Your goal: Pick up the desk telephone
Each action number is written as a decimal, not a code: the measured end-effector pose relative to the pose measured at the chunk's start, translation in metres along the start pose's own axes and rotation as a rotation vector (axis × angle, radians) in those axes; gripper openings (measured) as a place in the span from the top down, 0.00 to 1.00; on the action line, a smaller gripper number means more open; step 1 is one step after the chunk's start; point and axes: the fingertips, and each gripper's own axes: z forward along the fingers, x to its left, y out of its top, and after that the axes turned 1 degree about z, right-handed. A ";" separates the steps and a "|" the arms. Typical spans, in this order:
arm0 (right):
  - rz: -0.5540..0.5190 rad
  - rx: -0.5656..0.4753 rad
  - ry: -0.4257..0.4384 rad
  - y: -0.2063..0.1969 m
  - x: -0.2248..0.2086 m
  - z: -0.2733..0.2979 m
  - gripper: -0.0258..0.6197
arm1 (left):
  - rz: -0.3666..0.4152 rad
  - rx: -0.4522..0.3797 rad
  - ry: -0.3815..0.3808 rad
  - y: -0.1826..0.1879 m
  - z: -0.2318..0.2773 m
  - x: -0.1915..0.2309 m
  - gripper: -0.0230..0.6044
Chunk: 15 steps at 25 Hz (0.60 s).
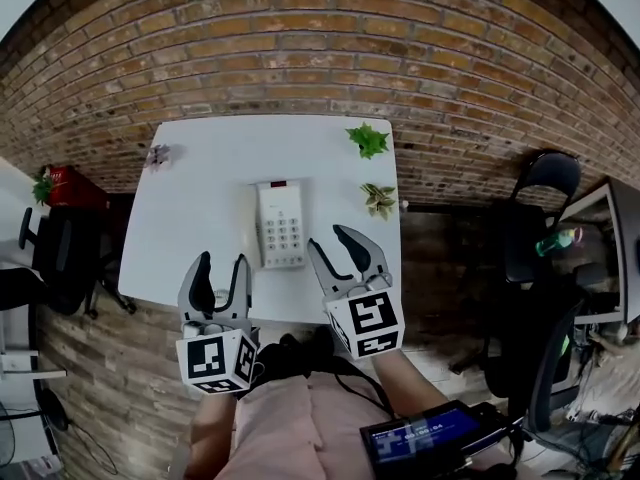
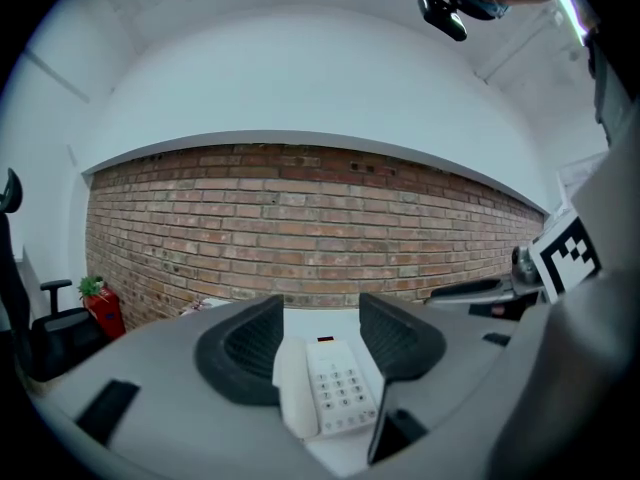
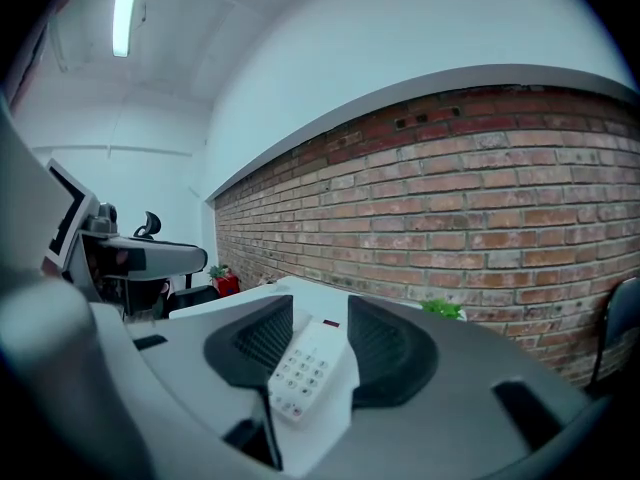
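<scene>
One white worktop [image 1: 200, 228] stands against the brick wall. The desk telephone [image 1: 280, 225] lies flat on it near the front edge, with its handset [image 1: 253, 223] along its left side and its keypad [image 1: 283, 236] facing up.

The left gripper [image 1: 222, 263] and right gripper [image 1: 332, 240] both hover at the near edge, short of the telephone. The fingers [image 1: 201, 283] of each are spread apart with nothing between them. Each gripper view shows the telephone ahead through the gap.

To do this step well, I would bring one gripper in along each long side and close low on the base rather than on the loose handset. Then lift level, so the handset stays cradled. A cord may trail behind, though none can be made out. The small potted plant [image 1: 380, 200] to the right sits near enough that the right gripper should keep clear of it.
</scene>
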 end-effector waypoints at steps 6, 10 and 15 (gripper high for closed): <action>0.002 0.008 -0.010 0.003 -0.003 0.026 0.69 | -0.008 0.011 -0.015 -0.002 0.026 0.014 0.57; 0.017 0.038 -0.035 -0.004 -0.011 0.047 0.69 | -0.036 0.044 -0.050 -0.012 0.052 0.023 0.56; 0.042 0.092 -0.064 -0.015 -0.020 0.075 0.69 | -0.077 0.109 -0.091 -0.032 0.086 0.035 0.54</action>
